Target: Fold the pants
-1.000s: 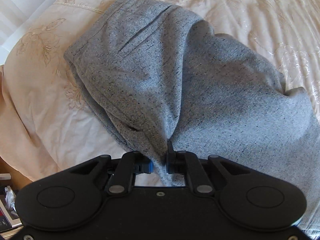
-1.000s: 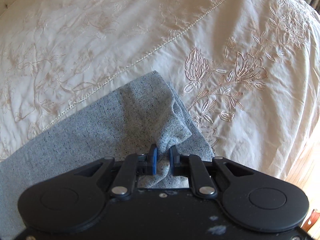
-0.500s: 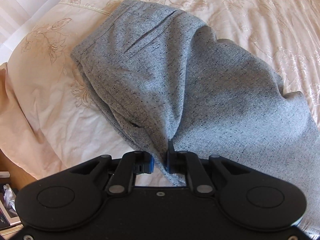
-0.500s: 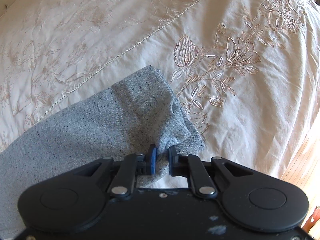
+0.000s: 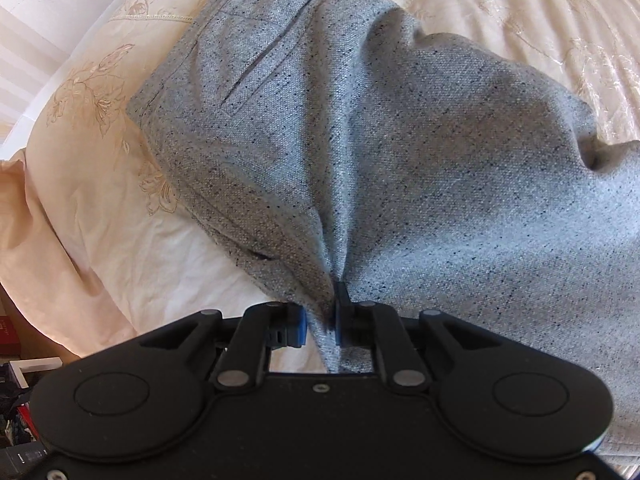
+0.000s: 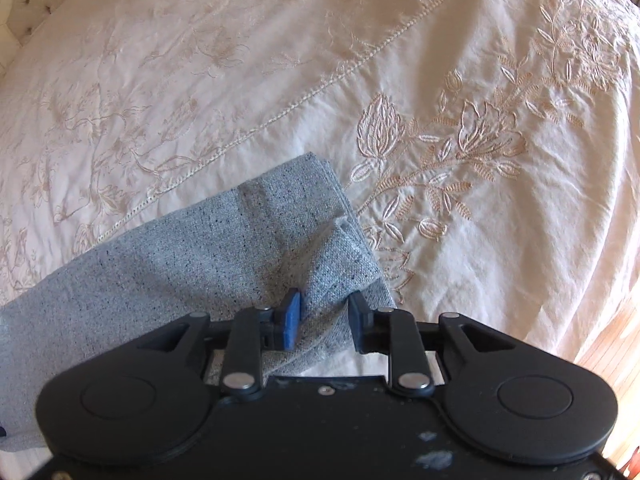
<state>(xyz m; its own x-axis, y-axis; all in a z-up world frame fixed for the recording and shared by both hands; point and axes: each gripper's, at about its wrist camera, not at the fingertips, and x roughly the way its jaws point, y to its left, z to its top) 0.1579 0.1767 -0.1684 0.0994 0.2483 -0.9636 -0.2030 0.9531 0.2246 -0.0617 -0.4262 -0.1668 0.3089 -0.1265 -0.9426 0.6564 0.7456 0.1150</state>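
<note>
Left gripper [image 5: 320, 322] fingers are sitting narrow, pinching a gathered ridge of the grey pants [image 5: 360, 152]; fabric is bunching between the blue pads [image 5: 298, 326] and hanging down past them. Right gripper [image 6: 325, 322] jaws are opening; the pant-leg hem [image 6: 288, 236] is lying between the fingers, the blue left pad [image 6: 291, 320] touching cloth, the right one standing just clear of it. Both grippers are pointing steeply down at the bed. In the left view, the pants are spreading away from the pinch in a fan: waistband end with a slit pocket [image 5: 256, 76] lying toward the far left, near the bedspread's left edge, the rest draping off to the right side of the frame. In the right view, the leg is running from the lower left up to a folded hem corner, sitting near the bedspread's near edge, just beside the embroidered flower motif [image 6: 472, 148]. Cream embroidered bedspread [image 6: 240, 60] is carrying everything; a stitched border line is crossing it diagonally beyond the hem. Tufted headboard [image 6: 36, 4] is showing at the far left corner. Wooden floor [image 6: 612, 344] is showing past the bed's right edge.
</note>
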